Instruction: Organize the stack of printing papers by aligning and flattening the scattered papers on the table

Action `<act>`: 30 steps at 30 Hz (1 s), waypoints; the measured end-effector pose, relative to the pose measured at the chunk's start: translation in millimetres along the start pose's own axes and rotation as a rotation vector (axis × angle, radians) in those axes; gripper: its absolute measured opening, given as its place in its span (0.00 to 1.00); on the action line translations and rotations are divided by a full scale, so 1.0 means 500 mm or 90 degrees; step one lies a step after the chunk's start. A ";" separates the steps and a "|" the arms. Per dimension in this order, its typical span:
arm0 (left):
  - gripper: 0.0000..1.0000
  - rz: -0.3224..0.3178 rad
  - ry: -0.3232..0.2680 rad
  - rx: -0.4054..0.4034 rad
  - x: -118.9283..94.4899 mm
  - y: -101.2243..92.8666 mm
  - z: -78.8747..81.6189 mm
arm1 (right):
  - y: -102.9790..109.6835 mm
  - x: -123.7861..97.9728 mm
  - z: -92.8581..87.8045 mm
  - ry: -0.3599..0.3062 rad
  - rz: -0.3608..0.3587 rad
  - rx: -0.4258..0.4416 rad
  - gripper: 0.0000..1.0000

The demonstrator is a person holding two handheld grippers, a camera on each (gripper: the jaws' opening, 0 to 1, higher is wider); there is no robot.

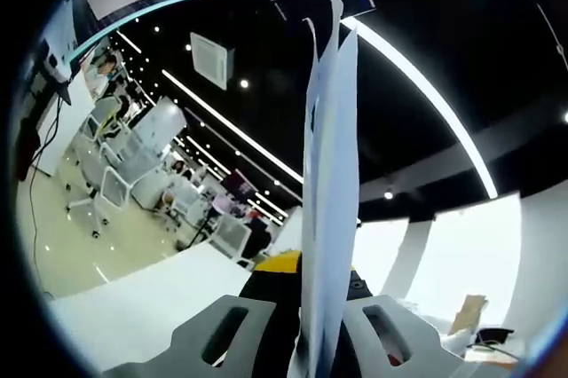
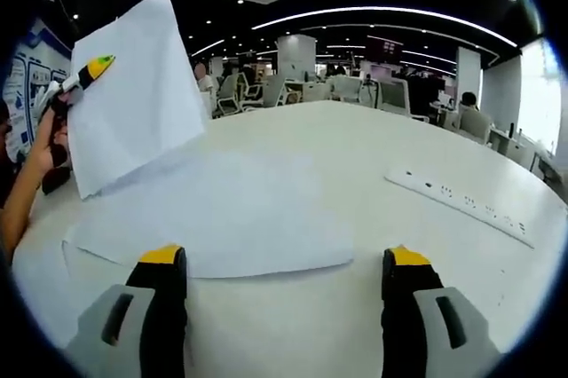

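My left gripper [image 1: 316, 335] is shut on a few white sheets of paper [image 1: 325, 192], which stand edge-on between its jaws and rise toward the ceiling. In the right gripper view the same lifted sheets [image 2: 133, 94] hang tilted at the upper left, pinched at their top corner by the left gripper [image 2: 82, 73] with a hand [image 2: 40, 149] behind it. More white paper [image 2: 222, 209] lies flat on the white table [image 2: 355, 143], its near edge just beyond my right gripper [image 2: 284, 261]. That gripper is open, low over the table, with nothing between its yellow-tipped fingers [image 2: 165, 258].
A long white power strip [image 2: 461, 205] lies on the table at the right. Office chairs [image 1: 133, 161] and desks stand beyond the table, with seated people [image 2: 466, 105] in the background. The table's rim [image 1: 106, 294] curves along the left.
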State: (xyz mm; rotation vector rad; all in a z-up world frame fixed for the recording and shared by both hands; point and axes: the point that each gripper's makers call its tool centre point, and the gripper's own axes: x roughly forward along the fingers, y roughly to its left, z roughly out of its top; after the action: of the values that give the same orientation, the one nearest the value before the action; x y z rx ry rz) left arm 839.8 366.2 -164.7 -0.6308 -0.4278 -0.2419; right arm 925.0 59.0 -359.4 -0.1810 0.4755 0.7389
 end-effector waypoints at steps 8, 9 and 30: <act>0.06 0.000 0.001 -0.001 -0.001 -0.001 -0.003 | 0.016 0.015 0.007 -0.021 0.022 -0.011 0.83; 0.06 0.000 0.001 -0.001 -0.001 -0.001 -0.003 | 0.020 0.016 0.007 -0.024 0.023 -0.013 0.81; 0.06 -0.001 0.003 -0.004 -0.001 -0.002 -0.007 | 0.055 0.011 0.017 -0.044 0.023 -0.013 0.47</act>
State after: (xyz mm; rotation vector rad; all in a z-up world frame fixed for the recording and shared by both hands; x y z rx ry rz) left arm 839.8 363.3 -167.0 -0.6365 -0.4231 -0.2463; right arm 912.7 85.0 -354.4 -0.1650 0.4067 0.7836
